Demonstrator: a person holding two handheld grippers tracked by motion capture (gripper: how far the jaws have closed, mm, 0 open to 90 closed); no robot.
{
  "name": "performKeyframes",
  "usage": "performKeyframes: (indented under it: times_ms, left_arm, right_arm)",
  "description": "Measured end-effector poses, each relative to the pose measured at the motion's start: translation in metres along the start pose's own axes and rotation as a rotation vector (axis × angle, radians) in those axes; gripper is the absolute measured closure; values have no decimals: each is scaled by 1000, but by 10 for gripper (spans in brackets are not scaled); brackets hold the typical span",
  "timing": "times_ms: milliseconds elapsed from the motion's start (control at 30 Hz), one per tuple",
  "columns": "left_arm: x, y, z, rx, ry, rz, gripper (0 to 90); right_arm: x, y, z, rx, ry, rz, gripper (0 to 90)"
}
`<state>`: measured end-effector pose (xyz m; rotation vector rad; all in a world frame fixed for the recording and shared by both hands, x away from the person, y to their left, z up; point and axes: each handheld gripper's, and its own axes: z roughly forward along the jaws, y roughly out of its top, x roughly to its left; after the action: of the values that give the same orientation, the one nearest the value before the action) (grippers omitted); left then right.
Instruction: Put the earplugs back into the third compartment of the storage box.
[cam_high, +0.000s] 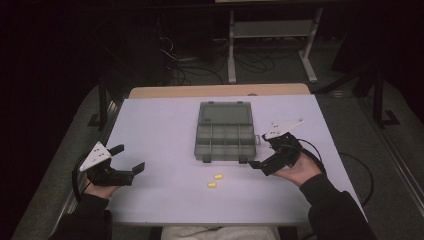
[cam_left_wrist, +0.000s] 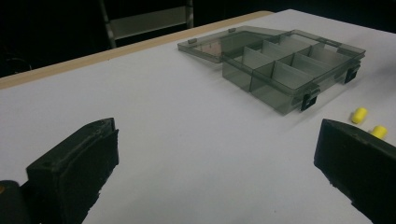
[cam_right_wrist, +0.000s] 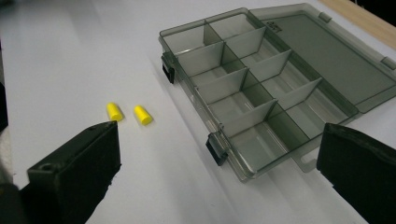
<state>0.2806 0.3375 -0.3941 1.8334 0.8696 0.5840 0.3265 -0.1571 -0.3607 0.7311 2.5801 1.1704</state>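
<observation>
Distance decides the choice of hand: your right gripper (cam_high: 261, 151) is the nearer one to the two small yellow foam plugs (cam_high: 215, 180). They lie on the white tabletop (cam_high: 160, 120), just in front of the near wall of the smoky-grey transparent plastic compartment box (cam_high: 225, 142), whose lid is folded back flat on the far side.

From the right gripper, the plugs sit toward your body and toward the middle of the tabletop, near but not touching the lower finger. In the right gripper view they appear just above the left finger (cam_right_wrist: 77, 168), side by side and apart from each other (cam_right_wrist: 128, 113), with each long axis lying flat on the surface and slanting roughly alike. The box latches (cam_right_wrist: 215, 148) stand near them on the other side.

The left gripper (cam_high: 126, 159) rests well apart, at the left edge of the tabletop. In the left gripper view the plugs show at the far right, beside the right finger (cam_left_wrist: 355, 168).

Finger state: both grippers are released, spread wide, and carry nothing.

Judgement: reach with the right gripper, bring it back and inward, and turn it so the fingers close across a plug's short dimension. All compartments look empty, so nothing has been stowed yet.
</observation>
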Motion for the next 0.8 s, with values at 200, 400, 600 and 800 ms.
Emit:
performKeyframes:
  times_ms: [200,400,600,800]
  left_arm:
    - [0,0,0,-4,1,-1,0]
    - [0,0,0,-2,-1,0,0]
    - [0,0,0,-4,-2,0,0]
    - [0,0,0,1,-4,3,0]
  right_arm:
    - [5,11,14,52,31,-41,0]
    - [12,23,26,79,56,-81,0]
    - [20,29,38,109,82,-113,0]
    - [28,36,49,139,125,-143,0]
